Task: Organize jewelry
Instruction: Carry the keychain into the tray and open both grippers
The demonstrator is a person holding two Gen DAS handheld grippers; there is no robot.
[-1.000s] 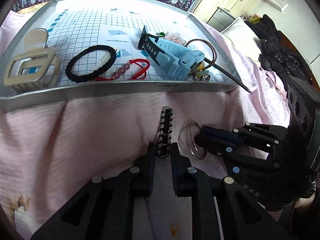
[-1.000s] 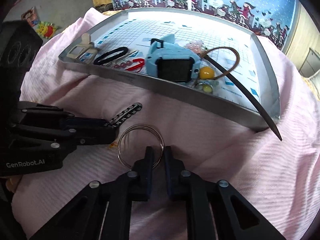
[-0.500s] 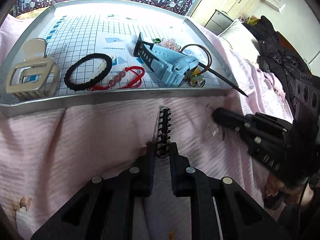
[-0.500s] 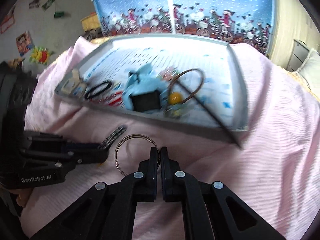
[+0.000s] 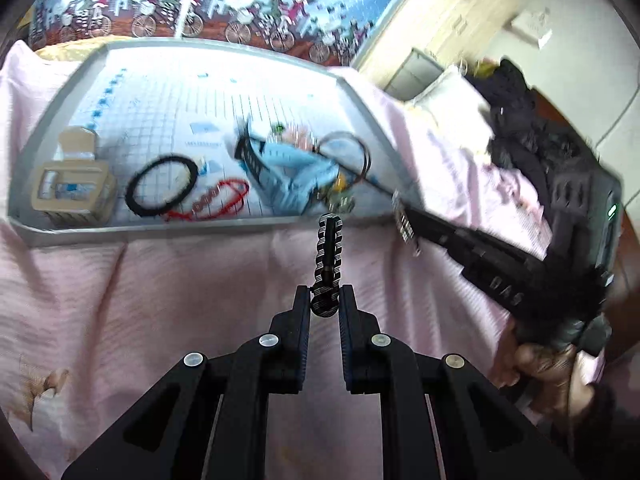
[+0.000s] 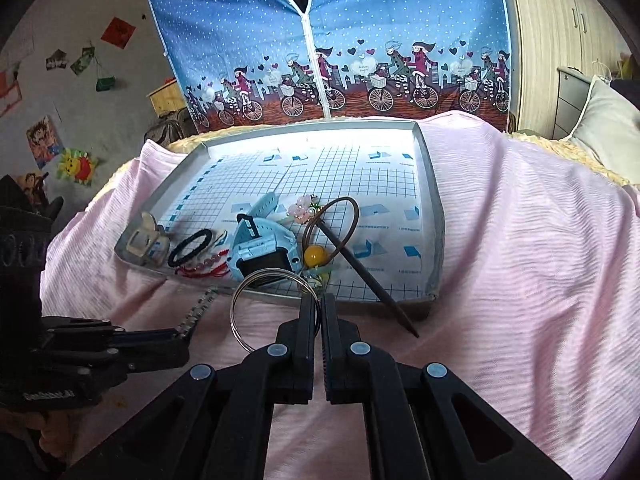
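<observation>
My left gripper [image 5: 325,300] is shut on a black-and-white wavy hair clip [image 5: 329,248], held above the pink sheet just short of the grey tray [image 5: 160,229]. My right gripper [image 6: 319,308] is shut on the rim of a thin silver ring bangle [image 6: 256,280], lifted off the sheet at the tray's near rim. In the tray lie a beige claw clip [image 5: 72,184], a black hair tie [image 5: 162,185], a red bead bracelet [image 5: 216,200], a blue watch [image 6: 262,250] and a brown hoop hairpin with a long stick [image 6: 360,268].
The tray [image 6: 434,216] sits on a bed covered by a pink sheet [image 6: 520,260]. The hairpin's stick pokes out over the tray's near right corner. A blue wardrobe curtain [image 6: 320,40] stands behind. A pillow [image 6: 604,120] and dark clothes [image 5: 532,136] lie to the right.
My right gripper shut on the silver bangle and lifted it off the sheet toward the tray. My left gripper rose with the hair clip held in it.
</observation>
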